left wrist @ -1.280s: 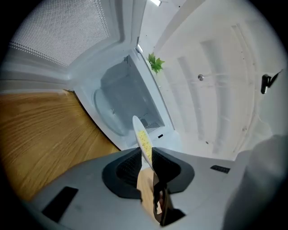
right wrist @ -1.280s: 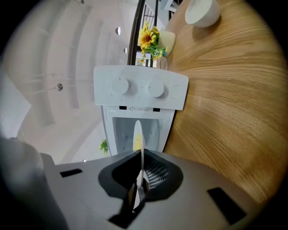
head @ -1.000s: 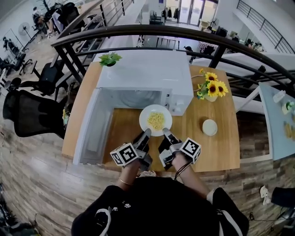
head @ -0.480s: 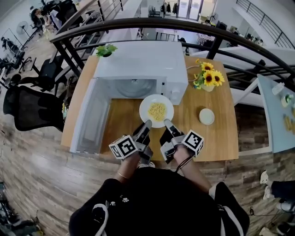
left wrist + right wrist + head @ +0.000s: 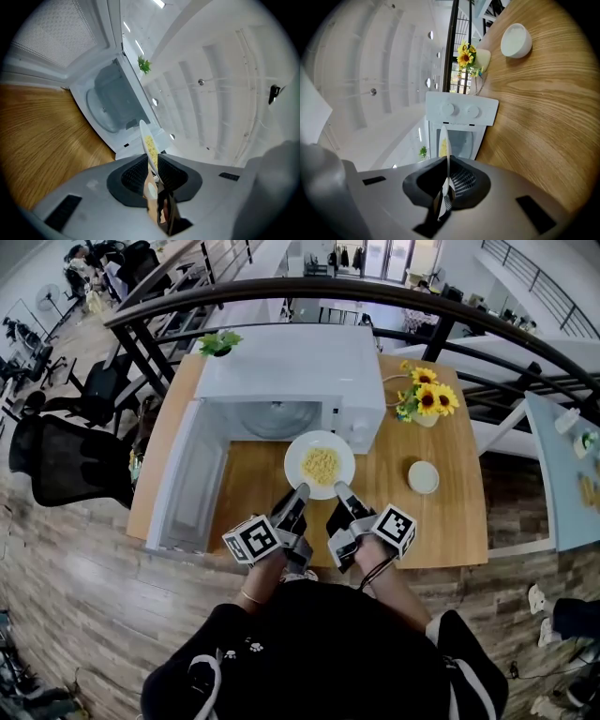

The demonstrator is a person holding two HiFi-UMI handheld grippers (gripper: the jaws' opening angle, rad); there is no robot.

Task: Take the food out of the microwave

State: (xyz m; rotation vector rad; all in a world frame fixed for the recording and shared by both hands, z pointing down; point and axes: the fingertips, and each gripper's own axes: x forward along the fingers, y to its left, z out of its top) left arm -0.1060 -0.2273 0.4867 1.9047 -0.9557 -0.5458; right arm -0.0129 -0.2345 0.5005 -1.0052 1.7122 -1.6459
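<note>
A white plate (image 5: 320, 465) of yellow food hangs just in front of the white microwave's (image 5: 291, 371) open cavity, above the wooden table (image 5: 450, 521). My left gripper (image 5: 302, 491) is shut on the plate's near left rim. My right gripper (image 5: 337, 487) is shut on its near right rim. In the left gripper view the plate (image 5: 149, 145) shows edge-on, pinched between the dark pads of the left gripper (image 5: 152, 171). The right gripper view shows the same plate (image 5: 446, 147) clamped in the right gripper (image 5: 447, 180), with the microwave's control panel (image 5: 461, 110) beyond.
The microwave door (image 5: 187, 488) stands swung open to the left. A small white bowl (image 5: 423, 476) sits on the table at the right, a vase of sunflowers (image 5: 424, 401) behind it. A small green plant (image 5: 217, 341) stands by the microwave's back left corner. A black railing (image 5: 281, 296) runs behind.
Both grippers have lifted the plate a little in front of the microwave opening. Over the last half second almost nothing has moved.
</note>
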